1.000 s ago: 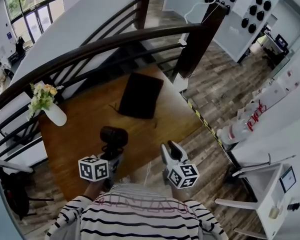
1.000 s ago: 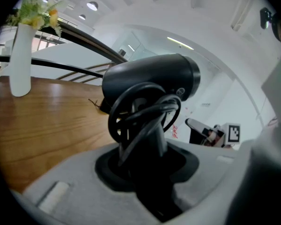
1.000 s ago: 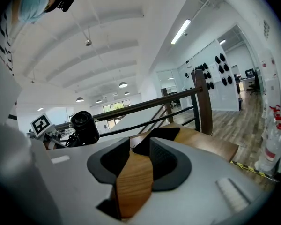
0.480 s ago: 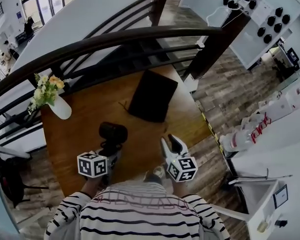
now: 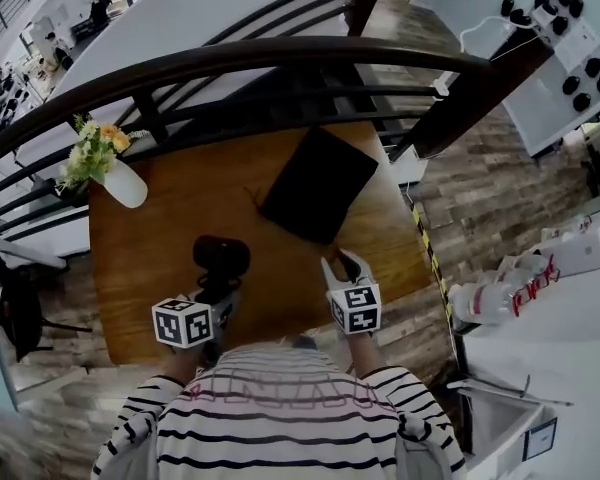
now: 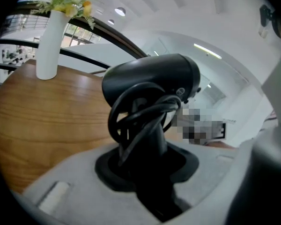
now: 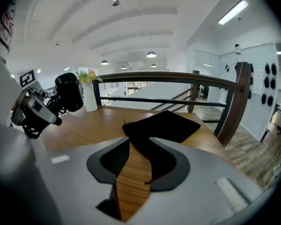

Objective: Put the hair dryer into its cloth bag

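The empty, wide-jawed right gripper [image 5: 345,265] has advanced toward the flat black cloth bag [image 5: 318,183] at frame centre. Lower left, the left gripper [image 5: 218,290] clamps the black hair dryer [image 5: 221,256] by its handle, so opening the bag likely comes next.

The hair dryer [image 5: 221,258] is black and compact, with its dark cord wound in loops around the handle. It stands roughly upright, barrel on top and handle pointing down, clamped between the fingers [image 6: 70,186] of the left gripper [image 5: 220,290] and lifted over the near left part of the wooden worktop [image 5: 160,238]. The cloth bag [image 5: 318,184] is a plain black rectangle lying flat and limp on the far right part of the worktop, turned at an angle to its edges, with a thin drawstring trailing from its left corner, apart from the hair dryer.
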Demonstrator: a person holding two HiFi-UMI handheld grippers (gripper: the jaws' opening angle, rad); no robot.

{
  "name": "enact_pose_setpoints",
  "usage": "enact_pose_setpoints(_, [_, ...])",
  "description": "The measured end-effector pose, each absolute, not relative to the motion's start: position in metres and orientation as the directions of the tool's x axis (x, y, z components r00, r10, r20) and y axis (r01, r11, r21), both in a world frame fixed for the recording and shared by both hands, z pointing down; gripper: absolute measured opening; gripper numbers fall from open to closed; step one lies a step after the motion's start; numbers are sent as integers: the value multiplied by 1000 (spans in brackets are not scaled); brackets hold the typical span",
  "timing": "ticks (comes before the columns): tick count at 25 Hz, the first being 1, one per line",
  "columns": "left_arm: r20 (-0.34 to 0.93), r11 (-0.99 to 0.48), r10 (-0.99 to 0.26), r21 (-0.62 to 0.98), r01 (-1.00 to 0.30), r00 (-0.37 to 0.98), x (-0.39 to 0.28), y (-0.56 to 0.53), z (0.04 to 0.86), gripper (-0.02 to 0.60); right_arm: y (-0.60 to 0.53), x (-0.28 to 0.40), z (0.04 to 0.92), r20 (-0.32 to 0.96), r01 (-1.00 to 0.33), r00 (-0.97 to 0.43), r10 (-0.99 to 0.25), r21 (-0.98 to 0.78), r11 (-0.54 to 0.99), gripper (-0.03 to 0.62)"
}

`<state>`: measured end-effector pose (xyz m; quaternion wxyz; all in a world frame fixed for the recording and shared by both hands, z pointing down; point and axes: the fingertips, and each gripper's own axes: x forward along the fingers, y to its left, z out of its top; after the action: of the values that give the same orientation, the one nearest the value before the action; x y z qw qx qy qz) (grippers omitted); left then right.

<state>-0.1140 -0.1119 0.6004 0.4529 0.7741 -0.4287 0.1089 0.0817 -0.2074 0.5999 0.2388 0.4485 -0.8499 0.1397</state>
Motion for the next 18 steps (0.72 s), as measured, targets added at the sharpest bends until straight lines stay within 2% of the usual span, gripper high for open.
enact_pose_setpoints(8, [577, -131, -627, 584, -801, 523, -79, -126, 608, 132, -259, 99, 658, 668, -691, -461, -584, 143, 708, 126])
enact_pose_setpoints(14, [599, -74, -647, 567, -821, 472, -73, -117, 617, 132, -280, 90, 693, 763, -482, -386, -518, 312, 818, 133])
enact_pose_setpoints(18, [621, -34, -646, 558, -829, 444, -69, -108, 622, 132, -288, 88, 713, 808, -408, -357, -468, 316, 857, 123])
